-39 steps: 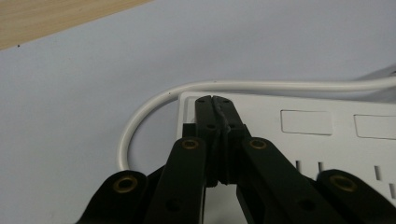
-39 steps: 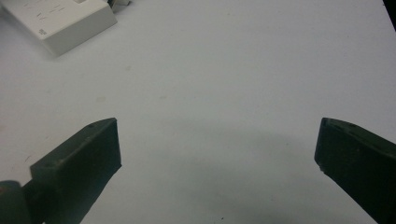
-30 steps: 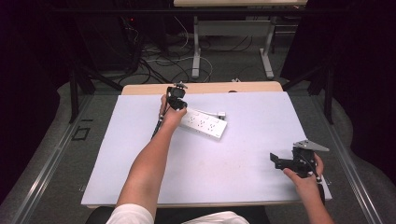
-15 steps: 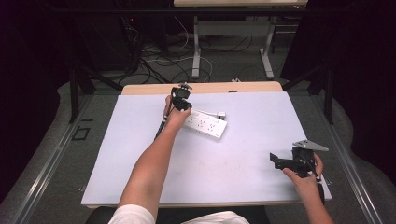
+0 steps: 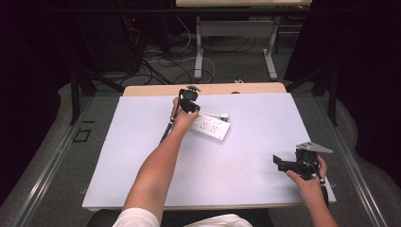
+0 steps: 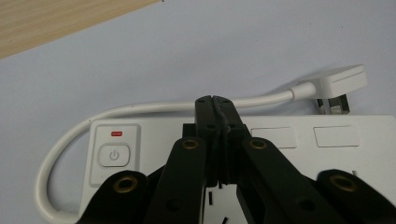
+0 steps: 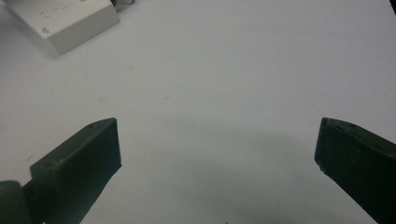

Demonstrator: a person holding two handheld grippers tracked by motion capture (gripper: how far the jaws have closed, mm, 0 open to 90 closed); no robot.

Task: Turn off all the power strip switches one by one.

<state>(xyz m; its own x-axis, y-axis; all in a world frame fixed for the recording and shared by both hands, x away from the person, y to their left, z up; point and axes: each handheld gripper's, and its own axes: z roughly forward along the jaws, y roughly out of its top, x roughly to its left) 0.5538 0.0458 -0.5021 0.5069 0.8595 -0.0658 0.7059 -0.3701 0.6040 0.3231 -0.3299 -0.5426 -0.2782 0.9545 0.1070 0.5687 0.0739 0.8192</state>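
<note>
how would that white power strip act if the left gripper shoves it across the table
The power strip looks like a flat, rigid plastic box, so it would probably slide without tipping or rolling. Its white cord curves loosely, so it likely flexes and drags behind with the plug. The left gripper, jaws closed, may skid on the smooth top.

The high view looks forward and down from above the person's side, taking in the whole bench (image 5: pixel 246 184) from well back, with floor and cables beyond its far edge. The left gripper view rides on the left tool (image 6: pixel 215 103) and looks down from very close on the power strip (image 6: pixel 336 154). The right gripper view sits low over the bench, facing across it; the power strip (image 7: pixel 70 21) lies at its top left corner, shared by all three views.
</note>
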